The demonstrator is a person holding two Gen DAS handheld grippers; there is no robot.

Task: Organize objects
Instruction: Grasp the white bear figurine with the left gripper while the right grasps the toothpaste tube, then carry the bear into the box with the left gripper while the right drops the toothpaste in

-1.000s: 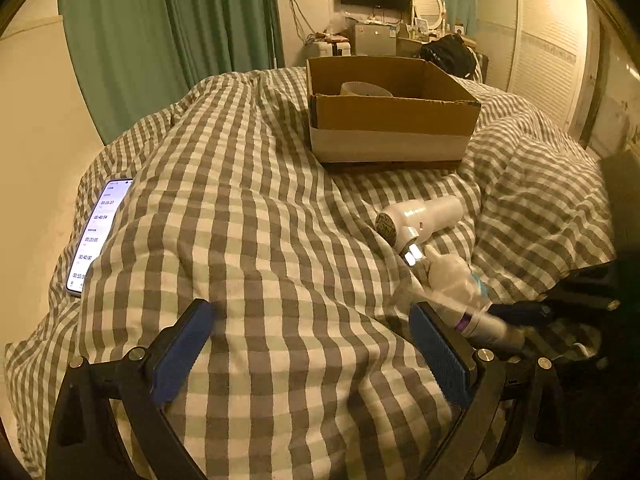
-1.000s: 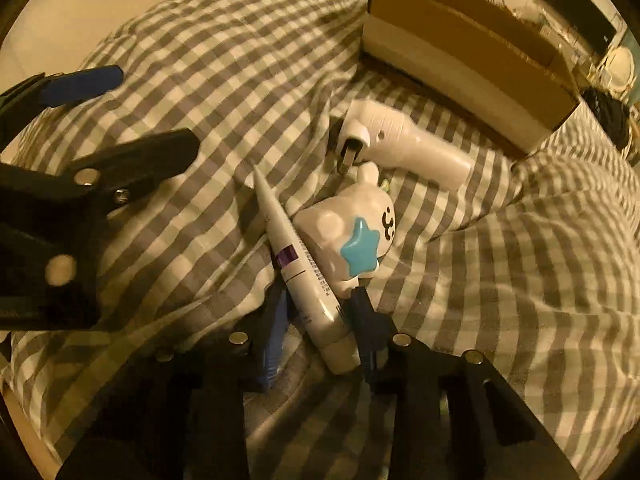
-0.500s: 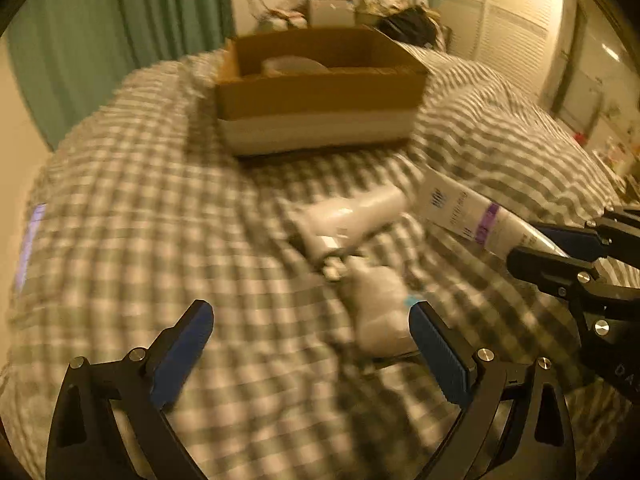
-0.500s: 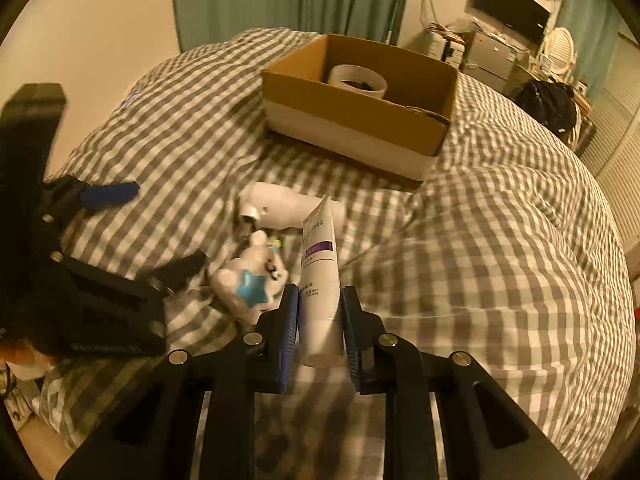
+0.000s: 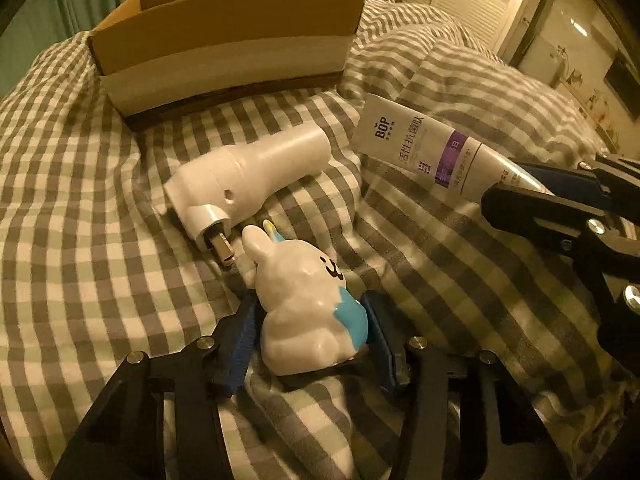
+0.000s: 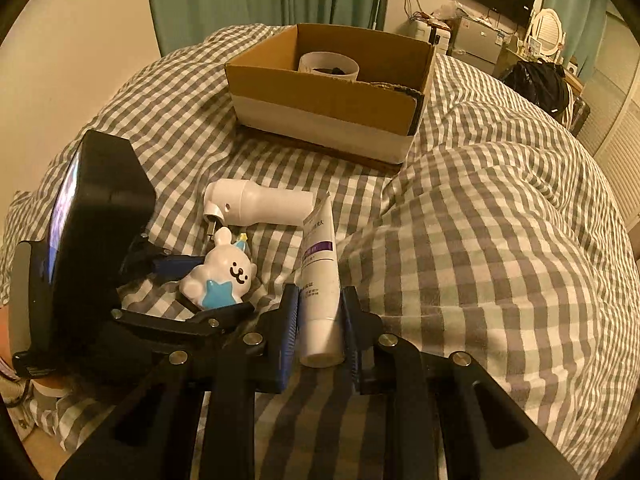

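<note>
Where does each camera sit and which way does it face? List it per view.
Left wrist: on the left gripper, low over the bed, facing the cardboard box; its fingers flank the bunny figure.
Right wrist: on the right gripper, higher, facing the box; its fingers clamp the tube.
Shared: box, bunny, tube, white handheld device, each other's gripper.

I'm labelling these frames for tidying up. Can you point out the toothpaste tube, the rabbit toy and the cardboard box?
toothpaste tube (image 6: pixel 320 280): right wrist view, on its white lower body between the fingers.
rabbit toy (image 5: pixel 308 300): left wrist view, on its white back.
cardboard box (image 6: pixel 320 92): right wrist view, on its brown front wall.
</note>
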